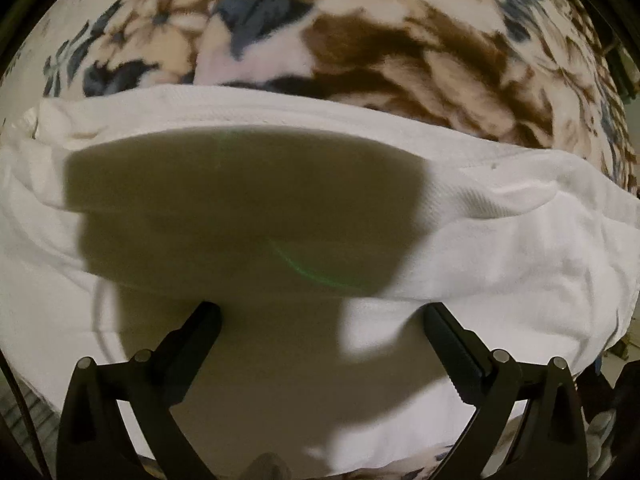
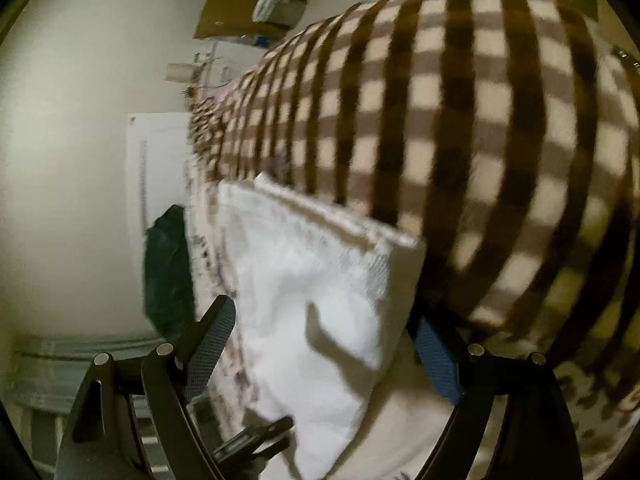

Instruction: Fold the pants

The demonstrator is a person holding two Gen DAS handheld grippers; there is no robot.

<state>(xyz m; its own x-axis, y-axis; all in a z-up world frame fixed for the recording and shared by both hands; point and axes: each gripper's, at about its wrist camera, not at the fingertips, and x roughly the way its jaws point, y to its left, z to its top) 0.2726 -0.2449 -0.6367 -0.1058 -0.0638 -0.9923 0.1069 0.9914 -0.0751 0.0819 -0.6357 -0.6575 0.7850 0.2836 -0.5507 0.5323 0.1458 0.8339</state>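
Note:
The white pants (image 1: 500, 240) lie folded across a floral blanket (image 1: 360, 40), filling the lower half of the left wrist view. My left gripper (image 1: 320, 316) is open just above the white cloth, holding nothing; its shadow falls on the pants. In the right wrist view the pants (image 2: 320, 280) show as a folded white stack with layered edges at the far end. My right gripper (image 2: 320, 320) is open, its fingers standing either side of the stack, not closed on it.
A brown-and-cream checked blanket (image 2: 480, 140) lies beyond the pants. A dark green cloth (image 2: 168, 264) hangs at the bed's left edge. Cardboard boxes and clutter (image 2: 248, 4) stand by the wall (image 2: 60, 160). The other gripper's tip (image 2: 256, 440) shows low in the right wrist view.

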